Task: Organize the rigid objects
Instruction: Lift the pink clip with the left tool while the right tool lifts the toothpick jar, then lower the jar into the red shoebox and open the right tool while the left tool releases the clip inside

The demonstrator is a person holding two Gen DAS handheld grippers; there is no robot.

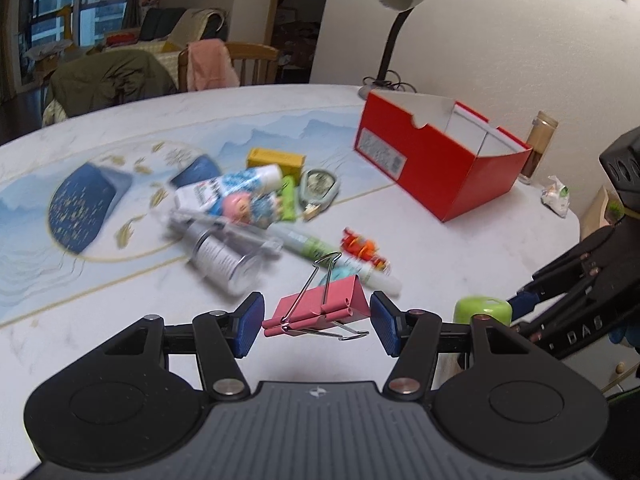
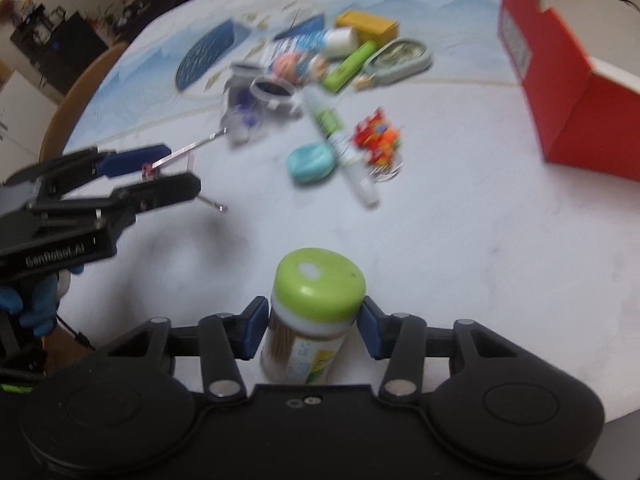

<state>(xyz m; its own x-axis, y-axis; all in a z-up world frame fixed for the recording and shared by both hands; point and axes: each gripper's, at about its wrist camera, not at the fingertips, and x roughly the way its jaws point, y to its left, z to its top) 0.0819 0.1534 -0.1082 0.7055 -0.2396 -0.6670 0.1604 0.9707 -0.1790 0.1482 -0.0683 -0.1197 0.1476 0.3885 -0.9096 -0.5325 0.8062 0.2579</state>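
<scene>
A pink binder clip [image 1: 320,310] with wire handles sits between the fingers of my left gripper [image 1: 318,324]; small gaps show at both pads, so the gripper is open around it. My right gripper [image 2: 312,330] is shut on a toothpick jar with a green lid [image 2: 318,284]; the jar also shows in the left wrist view [image 1: 482,310]. An open red box [image 1: 436,160] stands at the far right of the table. A pile of small items [image 1: 240,200] lies mid-table: a white tube, a yellow box, a clear jar, a green marker [image 1: 316,246], a teal eraser [image 2: 310,162].
A desk lamp [image 1: 394,8] stands behind the red box by the wall. A brown bottle [image 1: 538,146] and a crumpled wrapper [image 1: 556,196] lie right of the box. Chairs stand past the far table edge [image 1: 160,96]. The table has a blue patterned cover.
</scene>
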